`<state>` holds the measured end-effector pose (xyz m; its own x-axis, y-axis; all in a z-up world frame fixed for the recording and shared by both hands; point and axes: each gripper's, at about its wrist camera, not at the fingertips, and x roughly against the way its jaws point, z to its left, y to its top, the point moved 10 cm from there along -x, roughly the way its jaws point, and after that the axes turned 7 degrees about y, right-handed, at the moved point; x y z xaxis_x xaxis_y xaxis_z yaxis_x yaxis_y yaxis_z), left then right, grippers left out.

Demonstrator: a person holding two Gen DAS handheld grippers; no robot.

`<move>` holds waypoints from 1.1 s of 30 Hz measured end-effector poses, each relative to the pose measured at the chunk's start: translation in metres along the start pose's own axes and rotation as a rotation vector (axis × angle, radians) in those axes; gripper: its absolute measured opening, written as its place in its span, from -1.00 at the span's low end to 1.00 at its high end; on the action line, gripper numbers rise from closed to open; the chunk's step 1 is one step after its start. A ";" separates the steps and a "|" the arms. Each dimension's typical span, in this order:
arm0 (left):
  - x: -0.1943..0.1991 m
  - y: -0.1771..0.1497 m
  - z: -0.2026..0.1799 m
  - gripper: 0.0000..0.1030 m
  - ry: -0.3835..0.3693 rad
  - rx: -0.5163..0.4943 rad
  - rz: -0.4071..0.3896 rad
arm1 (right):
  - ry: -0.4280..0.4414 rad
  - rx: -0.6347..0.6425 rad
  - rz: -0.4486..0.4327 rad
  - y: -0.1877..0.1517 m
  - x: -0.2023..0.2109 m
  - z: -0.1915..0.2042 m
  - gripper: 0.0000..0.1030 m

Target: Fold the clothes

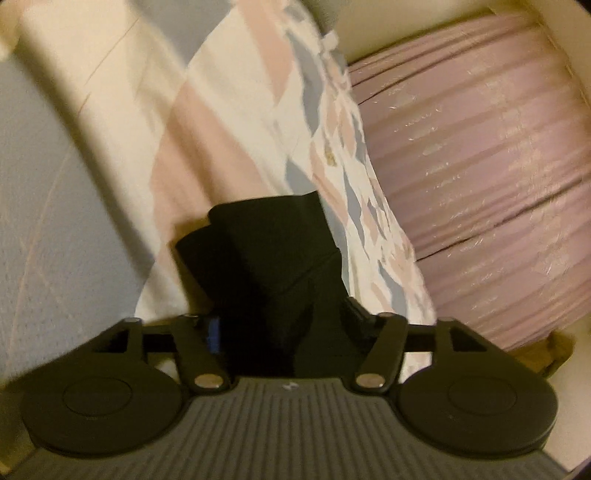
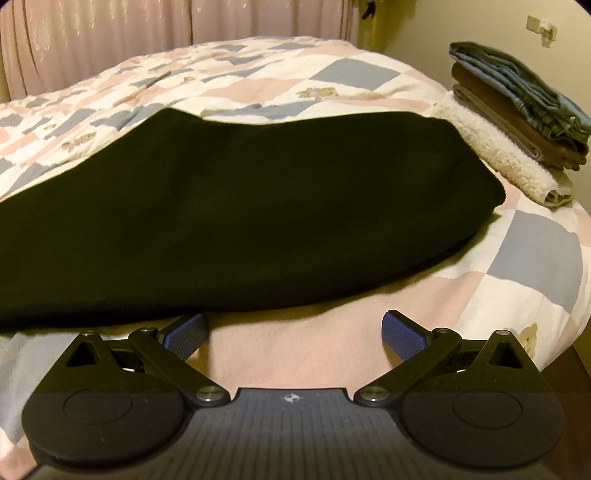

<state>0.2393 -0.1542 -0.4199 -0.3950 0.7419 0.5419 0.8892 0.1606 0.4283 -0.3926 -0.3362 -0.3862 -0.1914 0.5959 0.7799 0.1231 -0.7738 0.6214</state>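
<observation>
A black garment (image 2: 236, 206) lies spread across the patchwork quilt (image 2: 258, 81) on the bed, its near edge just beyond my right gripper (image 2: 295, 332). That gripper is open, its blue pads (image 2: 404, 334) wide apart over bare pink quilt, with the left pad at the cloth's hem. In the left wrist view a bunched fold of the black garment (image 1: 273, 258) fills the space between the fingers of my left gripper (image 1: 284, 325), which is shut on it and holds it above the quilt (image 1: 229, 122). The left fingertips are mostly hidden by cloth.
A stack of folded clothes (image 2: 517, 110), with grey on top, brown below and a cream fleece at the bottom, sits on the bed's right side. Pink pleated curtains (image 2: 147, 26) hang behind the bed. The bed's right edge (image 2: 569, 295) drops off close by.
</observation>
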 end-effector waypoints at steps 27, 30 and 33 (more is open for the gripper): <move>0.059 -0.367 -0.235 -0.64 -0.194 -1.367 0.076 | 0.181 -0.320 -0.231 0.029 0.056 -0.100 1.00; 0.083 -0.383 -0.237 -0.21 -0.301 -1.385 0.112 | 0.426 -0.452 -0.252 0.038 0.055 -0.088 1.00; 0.117 -0.380 -0.246 -0.03 -0.463 -1.360 0.128 | 0.676 -0.593 -0.207 0.048 0.041 -0.064 1.00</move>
<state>-0.2019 -0.2887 -0.3409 0.0129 0.8862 0.4632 -0.0971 -0.4599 0.8826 -0.4569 -0.3626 -0.3293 -0.7050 0.6266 0.3323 -0.4604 -0.7607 0.4576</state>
